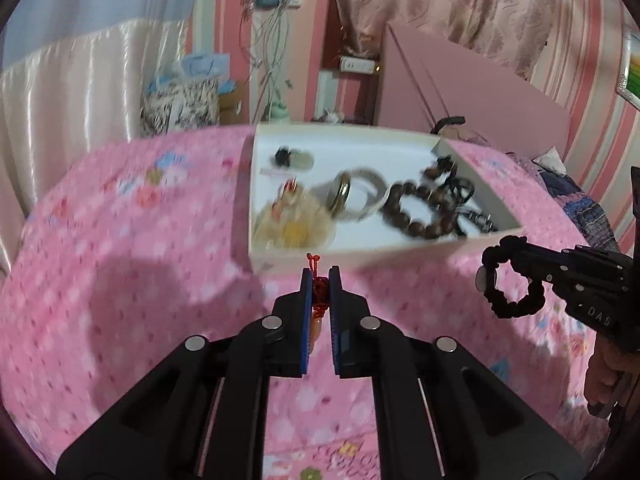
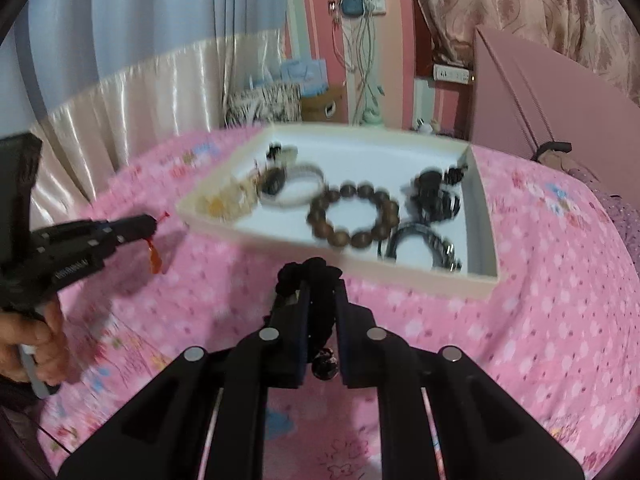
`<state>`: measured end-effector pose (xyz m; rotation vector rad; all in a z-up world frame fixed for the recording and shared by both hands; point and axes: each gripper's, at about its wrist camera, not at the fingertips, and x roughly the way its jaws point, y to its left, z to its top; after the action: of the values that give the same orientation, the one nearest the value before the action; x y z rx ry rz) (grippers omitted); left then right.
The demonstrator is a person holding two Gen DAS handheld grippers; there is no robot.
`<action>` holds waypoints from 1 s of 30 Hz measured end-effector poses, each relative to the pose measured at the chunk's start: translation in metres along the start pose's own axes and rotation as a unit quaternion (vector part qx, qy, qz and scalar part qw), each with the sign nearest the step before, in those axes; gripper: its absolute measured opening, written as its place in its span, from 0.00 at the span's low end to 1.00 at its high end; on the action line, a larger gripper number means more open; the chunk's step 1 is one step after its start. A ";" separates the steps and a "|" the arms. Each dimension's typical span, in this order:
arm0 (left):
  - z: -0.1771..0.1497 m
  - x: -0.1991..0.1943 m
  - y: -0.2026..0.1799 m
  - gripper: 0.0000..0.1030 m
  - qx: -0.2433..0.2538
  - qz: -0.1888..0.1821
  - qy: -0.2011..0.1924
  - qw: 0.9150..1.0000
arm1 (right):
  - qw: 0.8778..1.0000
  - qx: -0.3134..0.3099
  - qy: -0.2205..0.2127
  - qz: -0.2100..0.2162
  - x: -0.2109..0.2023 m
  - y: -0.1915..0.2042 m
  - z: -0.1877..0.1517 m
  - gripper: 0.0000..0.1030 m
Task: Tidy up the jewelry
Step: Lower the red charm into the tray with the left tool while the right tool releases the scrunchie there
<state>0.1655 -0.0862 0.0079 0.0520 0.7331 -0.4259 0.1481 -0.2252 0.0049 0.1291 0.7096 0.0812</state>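
Observation:
My left gripper [image 1: 320,276] is shut on a red knotted cord with an orange pendant [image 1: 317,322], held above the pink bedspread just short of the white box [image 1: 360,258]. In the right wrist view that same gripper [image 2: 149,222] has the orange pendant [image 2: 155,261] dangling under it. My right gripper [image 2: 322,284] is shut on a black braided bracelet [image 2: 310,272]. From the left wrist view the black bracelet [image 1: 514,278] hangs as a loop from the right gripper [image 1: 502,246]. The box holds a brown bead bracelet [image 2: 354,216], pale bangles [image 2: 296,186], dark cords and a yellowish piece [image 2: 218,202].
A flowered pink bedspread [image 1: 120,248] covers the bed. The box's pink lid [image 1: 472,92] leans behind it at the right. Satin curtains [image 2: 132,96], a patterned bag [image 1: 180,106] and hanging cables [image 2: 360,56] stand beyond the bed. A hand [image 2: 36,344] grips the left handle.

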 end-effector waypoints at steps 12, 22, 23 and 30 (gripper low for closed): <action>0.076 0.037 -0.021 0.05 0.031 0.009 -0.015 0.999 | 0.999 0.038 -0.030 -0.012 0.023 -0.038 0.076 0.11; 0.123 0.121 -0.020 0.05 0.036 0.046 0.018 0.998 | 0.998 0.031 0.008 -0.058 0.103 -0.050 0.119 0.11; 0.125 0.128 -0.019 0.05 0.034 0.045 0.023 0.998 | 0.998 0.029 0.013 -0.061 0.110 -0.050 0.122 0.11; 0.124 0.165 -0.018 0.05 0.015 0.043 0.051 0.998 | 0.996 0.038 0.047 -0.066 0.150 -0.053 0.127 0.11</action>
<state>0.3466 -0.1853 -0.0065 0.1340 0.8223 -0.3544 0.3460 -0.2719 -0.0038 0.1516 0.8133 -0.0672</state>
